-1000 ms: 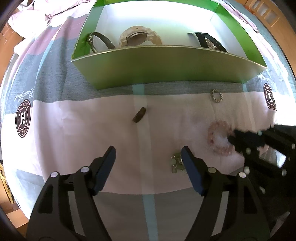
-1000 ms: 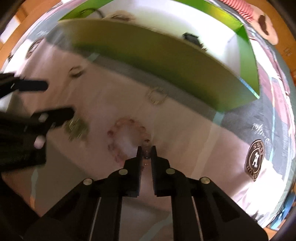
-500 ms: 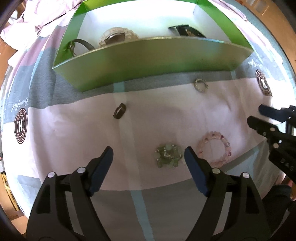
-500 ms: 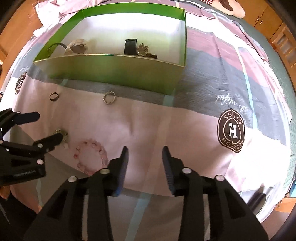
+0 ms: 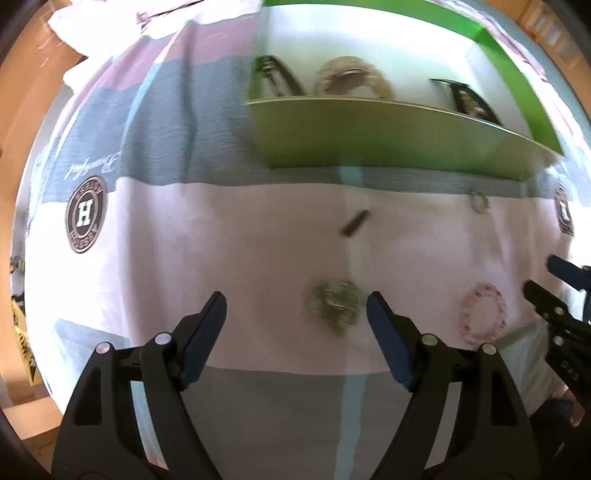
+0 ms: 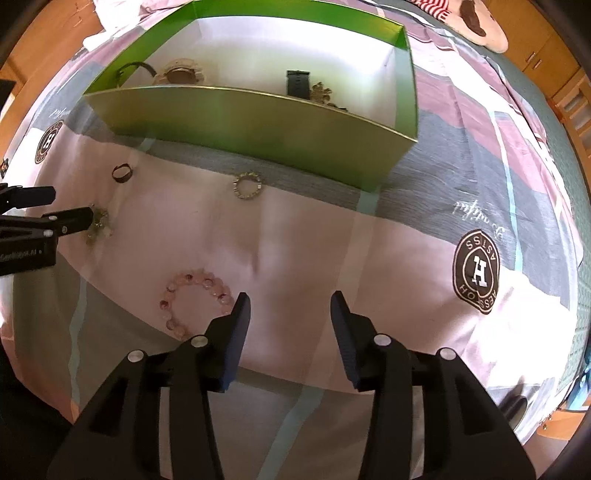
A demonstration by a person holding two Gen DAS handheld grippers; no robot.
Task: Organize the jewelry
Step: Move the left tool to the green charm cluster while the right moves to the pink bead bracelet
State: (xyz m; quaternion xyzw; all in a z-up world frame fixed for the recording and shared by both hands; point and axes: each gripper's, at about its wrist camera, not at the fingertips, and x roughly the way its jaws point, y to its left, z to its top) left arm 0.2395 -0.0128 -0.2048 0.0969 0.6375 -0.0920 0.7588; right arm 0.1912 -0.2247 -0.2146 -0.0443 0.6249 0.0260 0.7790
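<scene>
A green box (image 6: pixel 258 125) with a white inside stands on the bedsheet and holds watches and a brooch. On the sheet lie a pink bead bracelet (image 6: pixel 195 302), a green brooch (image 5: pixel 334 306), a dark ring (image 6: pixel 122 171) and a silver beaded ring (image 6: pixel 247 185). My left gripper (image 5: pixel 295 317) is open and empty, with the green brooch just ahead between its fingertips. My right gripper (image 6: pixel 290 314) is open and empty, with the bracelet just left of its left fingertip. The bracelet also shows in the left wrist view (image 5: pixel 482 314).
The bedsheet (image 6: pixel 424 229) is pink, grey and mauve with round H logos (image 6: pixel 478 271). Wooden cabinets (image 6: pixel 546 48) stand at the far right. A plush toy (image 6: pixel 476 22) lies beyond the box.
My right gripper let go of the pink bracelet, opened and drew back. My left gripper swung sideways, and the view is blurred by the motion; the brooch stays between its fingers.
</scene>
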